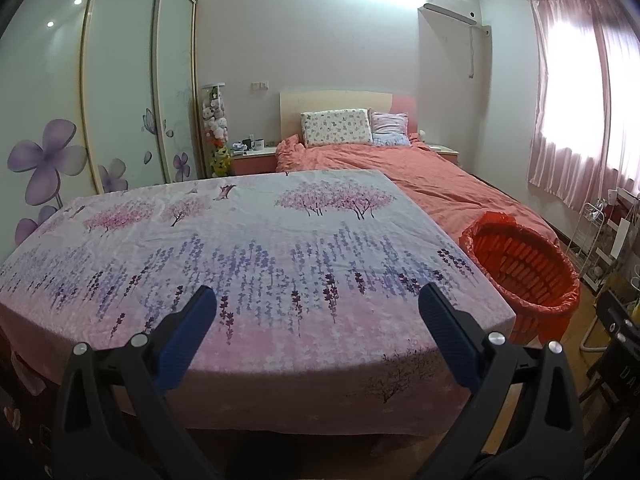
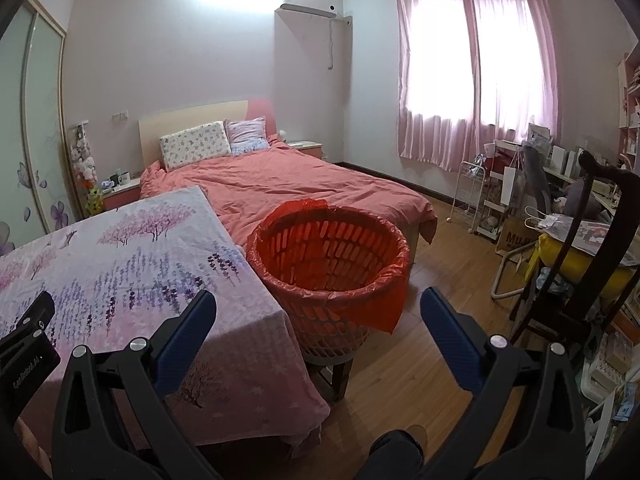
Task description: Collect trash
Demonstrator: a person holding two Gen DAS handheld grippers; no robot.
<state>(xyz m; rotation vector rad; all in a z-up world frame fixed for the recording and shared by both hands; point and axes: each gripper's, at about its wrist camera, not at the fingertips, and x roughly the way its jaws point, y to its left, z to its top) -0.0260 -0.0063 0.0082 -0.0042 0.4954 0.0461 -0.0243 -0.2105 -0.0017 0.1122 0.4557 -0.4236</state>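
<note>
A basket lined with a red plastic bag (image 2: 328, 256) stands on a low stool right of a table covered in a floral cloth (image 2: 120, 264); it also shows at the right of the left wrist view (image 1: 524, 268). The bag looks empty inside. My left gripper (image 1: 318, 300) is open and empty above the near part of the floral cloth (image 1: 240, 264). My right gripper (image 2: 318, 300) is open and empty, in front of the basket near the table's right edge. No trash shows on the cloth. The left gripper's body (image 2: 24, 344) shows at the left edge of the right wrist view.
A bed with a salmon cover (image 2: 304, 188) lies behind the table and basket. Wardrobe doors (image 1: 120, 92) stand at the left. A dark wooden chair (image 2: 592, 264), a white wire rack (image 2: 472, 196) and a cluttered desk stand at the right on the wooden floor (image 2: 440, 272).
</note>
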